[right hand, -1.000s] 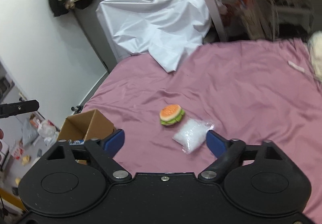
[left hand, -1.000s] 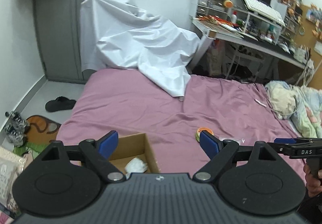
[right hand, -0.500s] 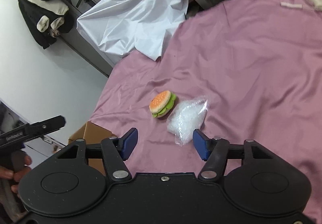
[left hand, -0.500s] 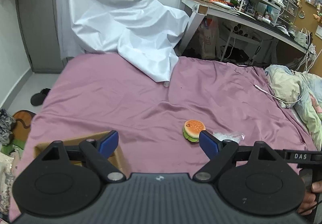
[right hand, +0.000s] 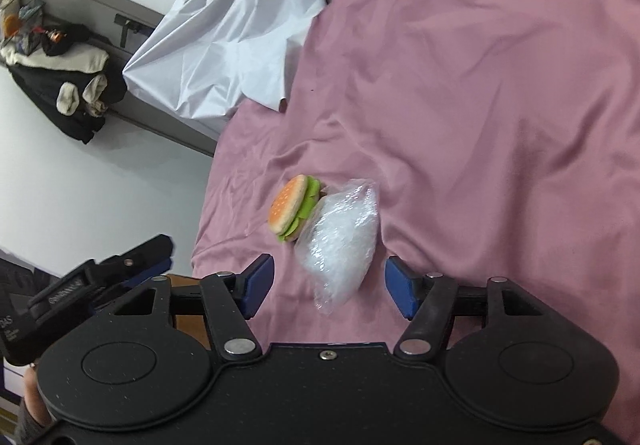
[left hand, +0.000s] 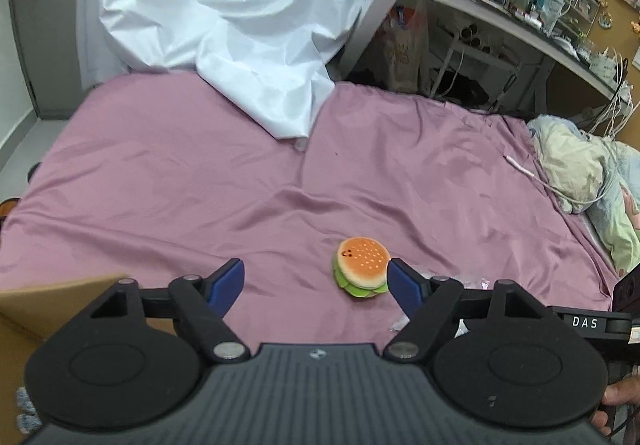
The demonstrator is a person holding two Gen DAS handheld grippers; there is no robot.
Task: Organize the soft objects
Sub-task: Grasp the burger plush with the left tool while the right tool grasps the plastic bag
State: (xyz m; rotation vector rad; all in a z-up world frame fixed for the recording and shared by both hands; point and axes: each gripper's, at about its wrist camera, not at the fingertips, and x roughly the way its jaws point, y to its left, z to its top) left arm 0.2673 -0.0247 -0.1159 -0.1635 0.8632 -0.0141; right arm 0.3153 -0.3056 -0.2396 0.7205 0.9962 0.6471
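Note:
A plush hamburger lies on the pink bedsheet, just ahead of my open, empty left gripper and close to its right finger. In the right wrist view the hamburger touches a clear plastic bag of white filling. My right gripper is open and empty, with the bag's near end between its fingertips. A cardboard box sits at the bed's near left edge, mostly hidden behind the left gripper; a corner of it also shows in the right wrist view.
A white sheet drapes over something at the far end of the bed. A cluttered desk stands at the far right. Crumpled bedding and a white cable lie at the bed's right side. Clothes hang on the door.
Both grippers have moved forward and closer to the hamburger and bag. The right gripper has rolled, tilting its view. The box has slid out of the left gripper's view to the lower left.

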